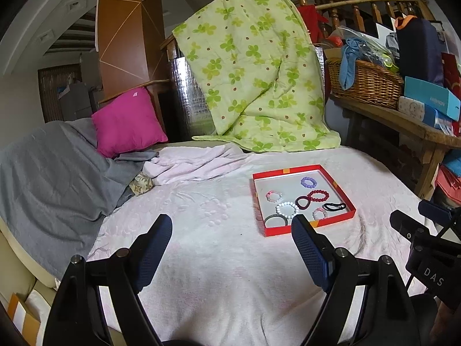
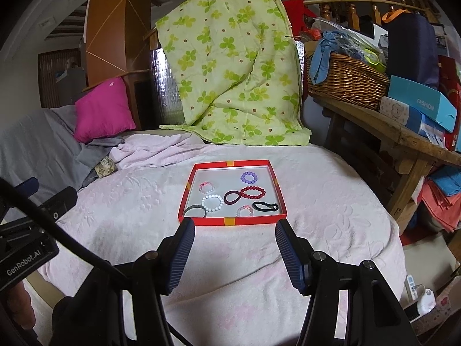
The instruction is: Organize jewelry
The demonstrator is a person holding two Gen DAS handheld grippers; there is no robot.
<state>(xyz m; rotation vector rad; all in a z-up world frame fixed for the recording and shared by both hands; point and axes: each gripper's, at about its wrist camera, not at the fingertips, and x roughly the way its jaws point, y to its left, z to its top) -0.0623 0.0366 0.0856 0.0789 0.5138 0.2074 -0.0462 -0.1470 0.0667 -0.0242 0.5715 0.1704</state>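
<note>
A shallow red tray (image 2: 230,221) (image 1: 305,229) lies on the pale pink bedspread. Inside it are several bracelets and hair ties: a purple bead bracelet (image 2: 248,177), a dark red bead bracelet (image 2: 253,192), a white bead bracelet (image 2: 212,203), a maroon hair tie (image 2: 232,197), a black hair tie (image 2: 265,206), two pink bead bracelets and a grey bangle (image 2: 195,210). My right gripper (image 2: 234,226) hovers open just short of the tray's near wall, nothing between its fingers. My left gripper (image 1: 232,222) is open over bare bedspread, left of the tray and holding nothing.
A green clover-print quilt (image 2: 230,66) hangs behind the bed. A magenta cushion (image 1: 128,121) and grey blanket (image 1: 52,173) lie at the left. A wooden bench (image 2: 403,141) with a wicker basket (image 2: 345,80) and boxes stands at the right.
</note>
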